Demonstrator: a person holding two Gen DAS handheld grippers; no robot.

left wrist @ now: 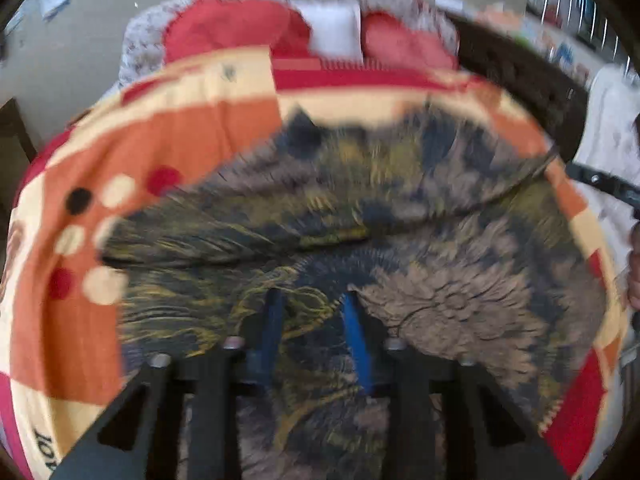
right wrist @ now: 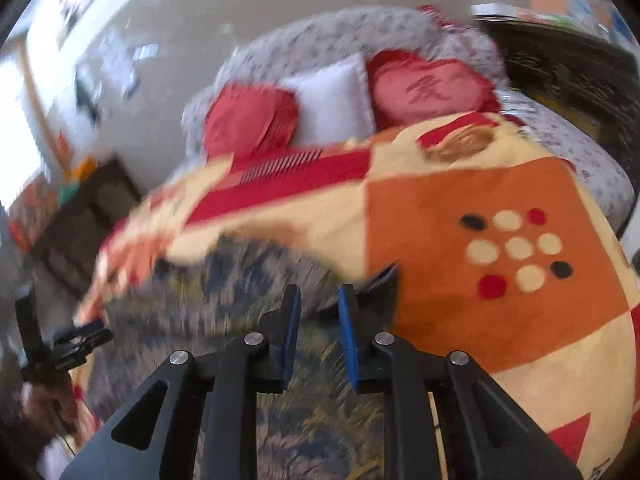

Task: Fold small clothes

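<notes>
A dark patterned garment [left wrist: 360, 240] with grey, blue and yellow print lies spread on an orange, cream and red bedspread [left wrist: 192, 128]. It also shows in the right wrist view [right wrist: 224, 280], blurred by motion. My left gripper [left wrist: 314, 296] hovers over the garment with its blue-padded fingers [left wrist: 356, 320] apart and nothing between them. My right gripper [right wrist: 319, 292] is over the garment's right edge, fingers [right wrist: 348, 320] apart, nothing between them. The left gripper also shows at the left edge of the right wrist view [right wrist: 80, 336].
Two red cushions [right wrist: 252, 116] and a white pillow [right wrist: 332, 100] lie at the head of the bed. Dark wooden furniture [right wrist: 572, 76] stands to the right, and a dark cabinet [right wrist: 88, 208] to the left.
</notes>
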